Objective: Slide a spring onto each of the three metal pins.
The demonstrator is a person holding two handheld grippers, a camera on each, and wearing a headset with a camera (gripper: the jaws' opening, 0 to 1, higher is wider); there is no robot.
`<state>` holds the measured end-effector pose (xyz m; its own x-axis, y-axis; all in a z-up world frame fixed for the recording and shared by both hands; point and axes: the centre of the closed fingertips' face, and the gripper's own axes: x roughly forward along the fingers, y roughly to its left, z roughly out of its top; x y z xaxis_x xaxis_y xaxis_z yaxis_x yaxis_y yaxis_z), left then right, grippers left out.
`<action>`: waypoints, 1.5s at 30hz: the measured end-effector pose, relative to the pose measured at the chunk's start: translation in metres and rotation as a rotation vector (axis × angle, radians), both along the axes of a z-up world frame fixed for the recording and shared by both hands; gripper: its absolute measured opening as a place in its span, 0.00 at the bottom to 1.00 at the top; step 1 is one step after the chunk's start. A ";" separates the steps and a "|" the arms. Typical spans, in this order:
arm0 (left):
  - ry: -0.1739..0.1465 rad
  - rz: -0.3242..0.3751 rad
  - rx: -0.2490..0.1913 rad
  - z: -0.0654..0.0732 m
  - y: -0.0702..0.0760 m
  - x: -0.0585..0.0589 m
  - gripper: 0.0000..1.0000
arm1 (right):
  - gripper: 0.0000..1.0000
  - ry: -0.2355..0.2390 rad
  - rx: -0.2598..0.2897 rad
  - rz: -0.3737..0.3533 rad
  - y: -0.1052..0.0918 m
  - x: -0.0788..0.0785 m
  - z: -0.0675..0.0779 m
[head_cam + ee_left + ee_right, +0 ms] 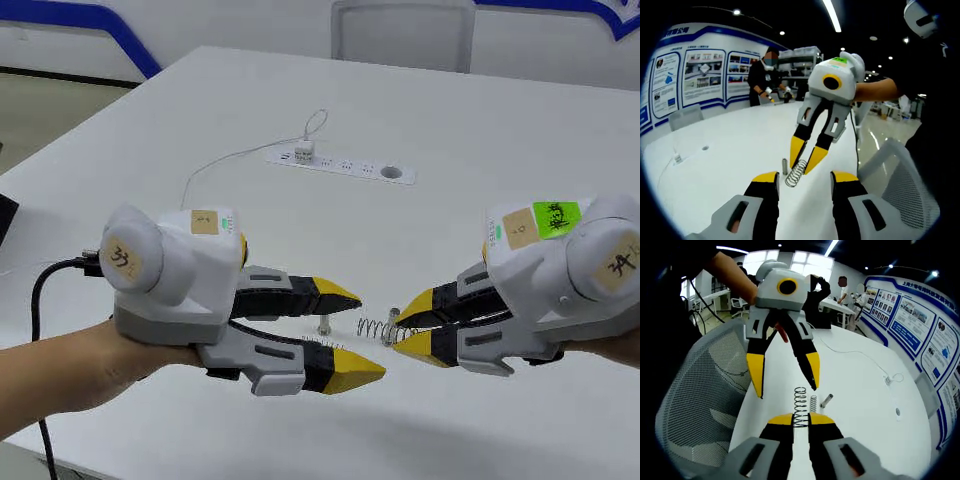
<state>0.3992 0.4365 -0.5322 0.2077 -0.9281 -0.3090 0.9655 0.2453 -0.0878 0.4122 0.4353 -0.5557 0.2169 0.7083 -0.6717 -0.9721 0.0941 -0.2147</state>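
The right gripper [398,335] is closed on one end of a spring [375,327] beside an upright pin [324,326] on the table [450,230], and the left gripper [357,333] is held open opposite. The spring is judged light and floppy, best pinched at one end with the bore left free. Whether its far end touches the table cannot be told.

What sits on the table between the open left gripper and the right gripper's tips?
In the head view, an upright metal pin and the spring pinched by the right gripper lie between them; the spring reaches toward the left gripper.
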 end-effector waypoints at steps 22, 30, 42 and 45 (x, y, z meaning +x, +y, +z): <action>-0.039 -0.040 0.044 -0.006 -0.001 -0.002 0.26 | 0.11 -0.037 -0.005 0.093 0.012 -0.013 0.012; -0.055 -0.036 0.070 -0.011 0.001 -0.001 0.19 | 0.11 -0.035 -0.009 0.104 0.013 -0.015 0.011; -0.181 -0.088 0.119 -0.012 -0.005 -0.004 0.10 | 0.11 -0.036 -0.031 0.104 0.007 -0.018 0.009; -0.192 -0.102 0.124 -0.012 -0.007 -0.005 0.10 | 0.12 -0.032 -0.030 0.100 0.004 -0.019 0.008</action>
<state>0.3938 0.4300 -0.5438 0.1809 -0.9045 -0.3862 0.9818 0.1431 0.1246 0.3933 0.4397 -0.5480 0.1674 0.7070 -0.6871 -0.9690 -0.0103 -0.2467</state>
